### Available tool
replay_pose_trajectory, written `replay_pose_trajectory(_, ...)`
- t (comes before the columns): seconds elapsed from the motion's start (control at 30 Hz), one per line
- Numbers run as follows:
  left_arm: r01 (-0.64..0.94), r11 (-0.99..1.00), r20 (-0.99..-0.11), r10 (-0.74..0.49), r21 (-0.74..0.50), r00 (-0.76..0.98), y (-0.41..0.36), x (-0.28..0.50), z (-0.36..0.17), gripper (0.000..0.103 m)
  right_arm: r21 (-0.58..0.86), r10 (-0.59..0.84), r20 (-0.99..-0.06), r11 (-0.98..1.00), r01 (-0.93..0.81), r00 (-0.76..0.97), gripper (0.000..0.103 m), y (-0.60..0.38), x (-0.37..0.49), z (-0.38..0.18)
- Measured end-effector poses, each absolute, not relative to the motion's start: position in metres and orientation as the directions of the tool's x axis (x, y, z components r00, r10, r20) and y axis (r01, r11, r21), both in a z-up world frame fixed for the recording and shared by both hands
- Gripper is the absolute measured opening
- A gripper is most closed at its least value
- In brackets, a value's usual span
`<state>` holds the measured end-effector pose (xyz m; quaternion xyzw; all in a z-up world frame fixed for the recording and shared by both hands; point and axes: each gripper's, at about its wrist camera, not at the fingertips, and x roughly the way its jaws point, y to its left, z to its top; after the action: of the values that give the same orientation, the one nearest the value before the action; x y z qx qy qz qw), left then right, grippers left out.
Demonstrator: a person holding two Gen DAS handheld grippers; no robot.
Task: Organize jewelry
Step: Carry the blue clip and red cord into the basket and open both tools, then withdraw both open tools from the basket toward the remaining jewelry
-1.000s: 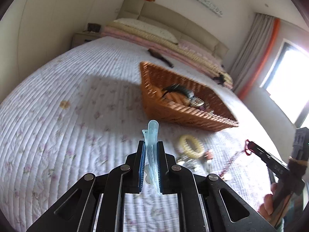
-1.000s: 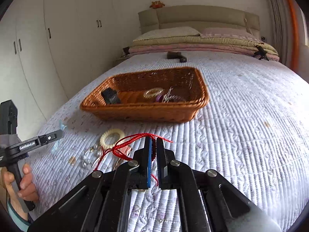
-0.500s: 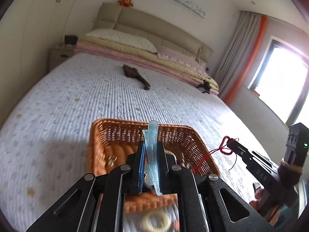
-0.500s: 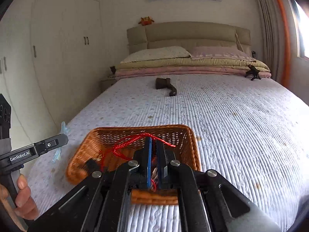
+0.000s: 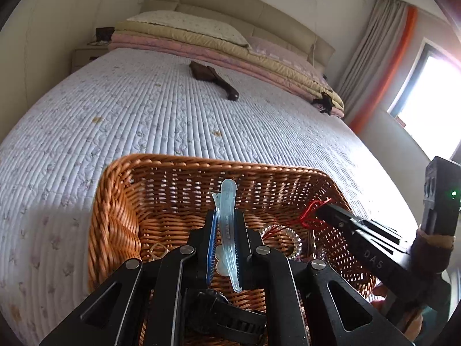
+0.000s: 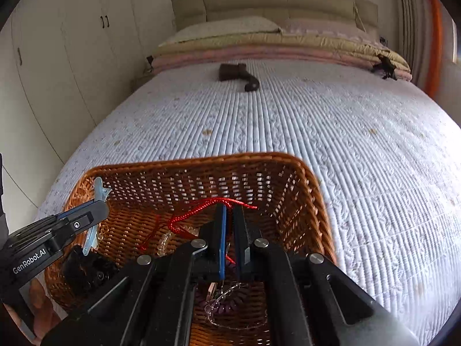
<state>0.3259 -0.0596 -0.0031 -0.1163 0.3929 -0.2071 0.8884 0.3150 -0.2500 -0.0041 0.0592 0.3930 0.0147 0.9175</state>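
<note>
A wicker basket point(image 5: 115, 216) sits on the quilted bed and shows in both views, its rim also in the right wrist view point(image 6: 311, 190). My left gripper point(image 5: 226, 219) is shut on a pale blue hair clip point(image 5: 227, 225) and holds it over the basket's left half; it also shows in the right wrist view point(image 6: 99, 201). My right gripper point(image 6: 227, 216) is shut on a red cord point(image 6: 198, 210) that hangs into the basket; it shows at the right of the left wrist view point(image 5: 319, 212). Bead bracelets point(image 5: 291, 238), a chain point(image 6: 227, 291) and a black item point(image 6: 86, 268) lie inside.
A dark brown object point(image 6: 239, 76) lies on the quilt point(image 6: 360, 150) far ahead. Folded blankets and pillows point(image 5: 216, 43) are stacked at the headboard. White wardrobes point(image 6: 72, 57) stand left of the bed, a window point(image 5: 432, 86) to the right.
Both grippers have moved forward from above the loose jewelry on the quilt to over the basket, each still holding its item. The red cord now dangles inside the basket.
</note>
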Motion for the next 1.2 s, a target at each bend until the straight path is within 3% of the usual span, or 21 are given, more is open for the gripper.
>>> replay_pose_trajectory(0.23,0.271,0.905,-0.659,-0.426,-0.329,0.62,-0.063,0.322,-0.003,0.011,0.139,0.084,-0.743,0.99,0.03,0.664,0.005,-0.252,0.315,-0.017)
replay_pose_trajectory(0.33,0.265,0.903,-0.663,-0.428,-0.338,0.614,-0.063,0.32,-0.003,0.013,0.161,0.108,-0.747,0.987,0.02,0.656,0.01,-0.254,0.311,-0.016)
replay_pose_trajectory(0.4,0.275,0.896,-0.656,-0.444,-0.35,0.61,-0.062,0.319,-0.001,0.023,0.17,0.116,-0.744,0.985,0.018,0.657,0.036,-0.255,0.307,-0.015)
replay_pose_trajectory(0.43,0.273,0.897,-0.652,-0.44,-0.348,0.617,-0.061,0.317,0.0,0.03,0.167,0.116,-0.735,0.986,0.013,0.668,0.039,-0.255,0.303,-0.012)
replay_pose_trajectory(0.47,0.268,0.9,-0.645,-0.433,-0.343,0.63,-0.06,0.315,0.003,0.042,0.159,0.111,-0.729,0.987,0.01,0.676,0.039,-0.254,0.3,-0.01)
replay_pose_trajectory(0.5,0.262,0.904,-0.635,-0.425,-0.339,0.645,-0.06,0.312,0.005,0.044,0.15,0.105,-0.722,0.989,0.007,0.683,0.039,-0.253,0.298,-0.009)
replay_pose_trajectory(0.87,0.294,0.903,-0.513,-0.422,-0.315,0.748,-0.046,0.255,0.053,0.045,0.112,0.083,-0.626,0.994,-0.016,0.776,0.039,-0.249,0.231,0.022)
replay_pose_trajectory(1.07,0.29,0.928,-0.452,-0.369,-0.236,0.812,-0.035,0.185,0.072,0.045,0.107,0.085,-0.563,0.994,-0.029,0.822,0.039,-0.243,0.164,0.038)
replay_pose_trajectory(1.2,0.296,0.921,-0.436,-0.381,-0.252,0.815,-0.023,0.141,0.081,0.045,0.104,0.091,-0.522,0.994,-0.043,0.848,0.039,-0.236,0.125,0.049)
